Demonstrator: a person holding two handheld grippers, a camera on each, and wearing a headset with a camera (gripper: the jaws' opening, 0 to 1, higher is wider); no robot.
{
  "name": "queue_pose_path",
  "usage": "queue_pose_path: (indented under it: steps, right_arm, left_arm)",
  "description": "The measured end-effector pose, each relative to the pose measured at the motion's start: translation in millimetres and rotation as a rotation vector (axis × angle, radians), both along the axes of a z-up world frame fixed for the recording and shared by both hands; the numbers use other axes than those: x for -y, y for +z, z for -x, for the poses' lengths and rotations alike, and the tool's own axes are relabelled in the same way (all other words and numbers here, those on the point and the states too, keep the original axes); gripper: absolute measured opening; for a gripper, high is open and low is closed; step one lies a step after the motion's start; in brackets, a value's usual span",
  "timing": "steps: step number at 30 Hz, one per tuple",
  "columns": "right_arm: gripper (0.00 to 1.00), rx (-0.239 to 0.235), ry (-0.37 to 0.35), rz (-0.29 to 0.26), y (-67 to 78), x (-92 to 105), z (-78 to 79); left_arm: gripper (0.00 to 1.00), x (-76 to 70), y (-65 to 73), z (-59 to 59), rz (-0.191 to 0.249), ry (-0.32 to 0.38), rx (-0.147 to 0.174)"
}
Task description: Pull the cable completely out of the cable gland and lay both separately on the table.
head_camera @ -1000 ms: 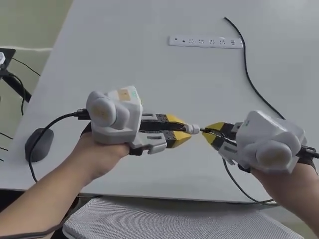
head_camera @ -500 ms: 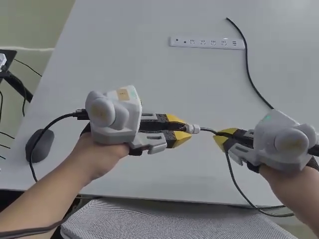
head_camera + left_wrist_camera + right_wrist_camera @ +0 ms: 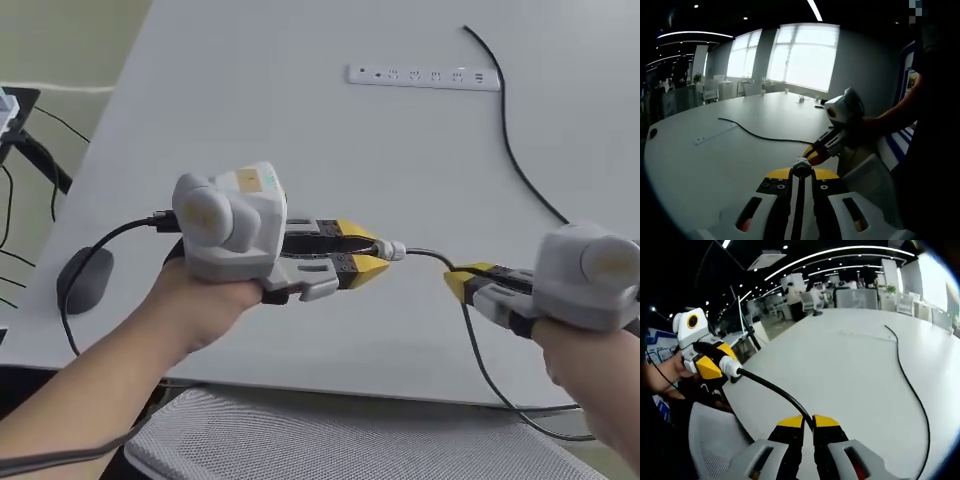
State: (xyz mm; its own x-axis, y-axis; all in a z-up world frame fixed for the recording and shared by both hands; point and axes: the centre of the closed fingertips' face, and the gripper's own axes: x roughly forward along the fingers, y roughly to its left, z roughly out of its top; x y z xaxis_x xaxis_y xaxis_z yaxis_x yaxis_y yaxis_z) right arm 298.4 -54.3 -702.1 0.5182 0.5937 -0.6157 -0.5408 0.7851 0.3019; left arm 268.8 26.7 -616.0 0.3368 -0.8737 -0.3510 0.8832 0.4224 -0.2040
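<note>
While I hold both tools up over the near edge of the pale grey flat worktop [image 3: 300, 130], the items stand as follows. Item one: my left tongs [image 3: 372, 256], yellow-tipped, are clamped tight on the small white plastic cable gland [image 3: 392, 251]. The gland juts out past their tips, in the air and clear of the worktop. Item two: my right tongs [image 3: 460, 281], also yellow-tipped, are pinched narrow on the thin black round cable [image 3: 428, 257], apart from the left pair. Item three: the cable itself enters the cable gland and runs in a shallow curve across the gap to the right tongs. Below them it hangs down past the worktop's near edge. Item four: a long white plastic power strip [image 3: 423, 77] lies flat on the far side of the worktop. Its black lead [image 3: 510, 150] curves from the right end toward the near right. Item five: a dark grey rounded mouse [image 3: 85, 280] sits at the left edge of the worktop. Item six: a grey mesh chair back [image 3: 300, 440] lies below the near edge, under my left forearm.
</note>
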Motion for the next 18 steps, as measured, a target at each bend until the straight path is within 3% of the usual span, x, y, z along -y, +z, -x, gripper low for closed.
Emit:
queue_pose_path:
  steps: [13, 18]
  right_arm:
    - [0.02, -0.095, -0.123, -0.084, -4.7, 6.9, -1.3]
    - [0.02, -0.102, -0.147, -0.099, -7.8, 11.4, 1.7]
  left_arm:
    - [0.15, 0.3, 6.4, 0.3, 0.017, 0.007, 0.011]
    - [0.15, -0.3, 6.3, 1.0, 0.017, 0.006, 0.011]
